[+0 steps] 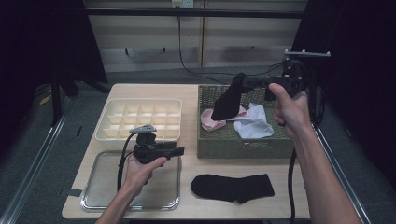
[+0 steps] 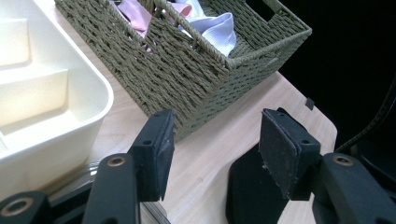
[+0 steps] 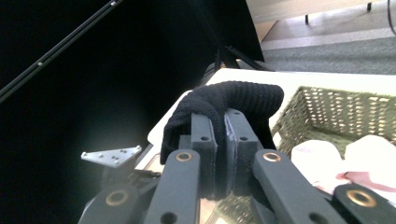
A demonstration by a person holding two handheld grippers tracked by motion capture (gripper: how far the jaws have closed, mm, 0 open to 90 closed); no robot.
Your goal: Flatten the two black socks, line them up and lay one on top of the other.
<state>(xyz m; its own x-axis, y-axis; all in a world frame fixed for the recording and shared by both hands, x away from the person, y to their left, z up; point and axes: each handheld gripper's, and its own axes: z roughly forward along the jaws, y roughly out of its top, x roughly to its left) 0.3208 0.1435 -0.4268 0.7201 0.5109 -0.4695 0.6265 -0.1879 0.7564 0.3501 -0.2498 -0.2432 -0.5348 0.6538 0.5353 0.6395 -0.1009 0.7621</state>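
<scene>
My right tongs (image 1: 243,83) clamped on a black sock (image 1: 226,103) above the wicker basket (image 1: 243,144) — left tongs (image 1: 180,151) gaping empty over the tray (image 1: 100,193), second sock (image 1: 232,187) on the tabletop (image 1: 187,135).

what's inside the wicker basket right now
In the wicker basket lie a pink cloth and a white cloth. The black sock hanging above covers part of them; anything beneath stays hidden.

I'm seeing bare tabletop (image 1: 189,116) running between the divided organiser tray (image 1: 140,119) at nine o'clock and the wicker basket (image 1: 243,144) at three; the flat black sock (image 1: 233,187) is blocking six.
</scene>
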